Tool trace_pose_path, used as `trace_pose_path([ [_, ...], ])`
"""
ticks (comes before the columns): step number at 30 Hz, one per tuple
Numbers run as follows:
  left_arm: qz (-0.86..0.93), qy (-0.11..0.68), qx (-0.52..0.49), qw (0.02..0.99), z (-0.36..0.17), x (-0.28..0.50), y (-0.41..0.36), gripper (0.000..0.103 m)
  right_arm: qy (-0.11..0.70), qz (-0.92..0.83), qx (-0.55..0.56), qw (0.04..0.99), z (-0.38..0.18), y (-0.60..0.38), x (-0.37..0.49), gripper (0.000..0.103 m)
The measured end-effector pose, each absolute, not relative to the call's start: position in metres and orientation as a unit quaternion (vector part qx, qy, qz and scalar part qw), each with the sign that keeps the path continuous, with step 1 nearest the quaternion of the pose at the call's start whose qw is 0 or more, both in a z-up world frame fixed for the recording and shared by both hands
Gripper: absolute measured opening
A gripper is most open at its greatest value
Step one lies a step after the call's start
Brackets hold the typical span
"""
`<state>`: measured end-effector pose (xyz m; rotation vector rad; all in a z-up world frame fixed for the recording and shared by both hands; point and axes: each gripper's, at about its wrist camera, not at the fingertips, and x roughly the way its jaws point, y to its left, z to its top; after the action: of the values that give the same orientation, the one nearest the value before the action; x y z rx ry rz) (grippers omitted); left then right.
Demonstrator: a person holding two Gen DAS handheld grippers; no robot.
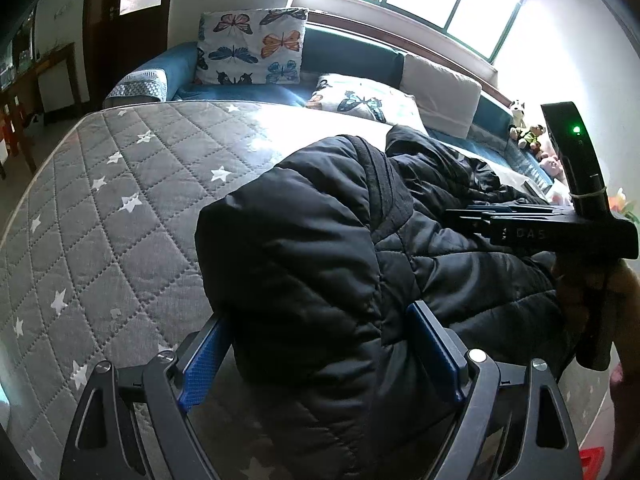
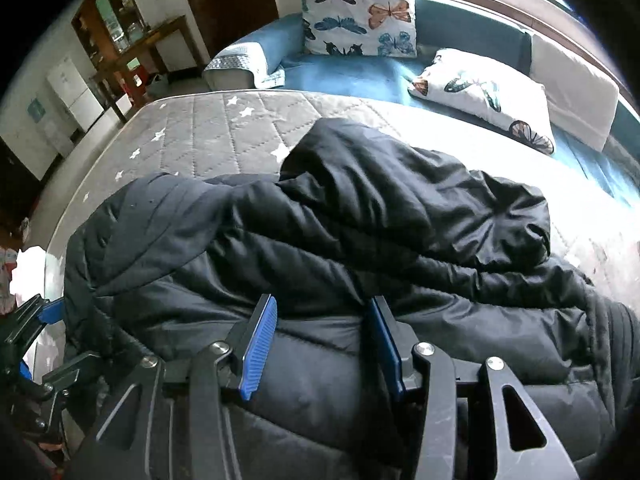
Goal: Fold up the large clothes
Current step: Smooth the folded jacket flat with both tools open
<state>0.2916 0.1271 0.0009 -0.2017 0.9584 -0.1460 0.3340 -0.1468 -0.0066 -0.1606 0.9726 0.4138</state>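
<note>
A black puffer jacket (image 1: 320, 240) lies bunched on the grey star-quilted mattress (image 1: 120, 200), near its front edge. My left gripper (image 1: 316, 316) hangs over the jacket's left end with its blue pads (image 1: 204, 360) wide apart. The padded corner sits between them, and a strip of mattress shows beside the left pad. My right gripper (image 2: 322, 300) is further right on the same jacket (image 2: 400, 208), jaws about half apart. A thick quilted fold fills the gap and meets both pads (image 2: 258, 348). In the left wrist view a hand (image 1: 592, 300) holds that gripper's handle.
Beyond the mattress stands a blue sofa (image 2: 352, 72) with butterfly cushions (image 1: 252, 46) and a white cushion (image 1: 440, 92) under a window. Small plush toys (image 1: 528, 132) sit at the far right. A wooden cabinet (image 2: 120, 20) and a dark door stand at the back left.
</note>
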Motion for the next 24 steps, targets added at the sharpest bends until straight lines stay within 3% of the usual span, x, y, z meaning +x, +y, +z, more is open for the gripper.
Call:
trace_pose_path([
  [9, -0.067, 0.466, -0.108, 0.876, 0.018, 0.273, 0.136, 0.094, 0.442, 0.203, -0.068, 0.871, 0.027, -0.165, 0.301, 0.053],
  [12, -0.072, 0.458, -0.12, 0.878, 0.027, 0.258, 0.141, 0.094, 0.436, 0.203, -0.072, 0.874, 0.039, -0.187, 0.278, 0.066],
  [24, -0.162, 0.468, -0.23, 0.838, 0.016, 0.228, 0.154, 0.095, 0.437, 0.156, -0.009, 0.886, 0.047, -0.316, 0.22, 0.076],
])
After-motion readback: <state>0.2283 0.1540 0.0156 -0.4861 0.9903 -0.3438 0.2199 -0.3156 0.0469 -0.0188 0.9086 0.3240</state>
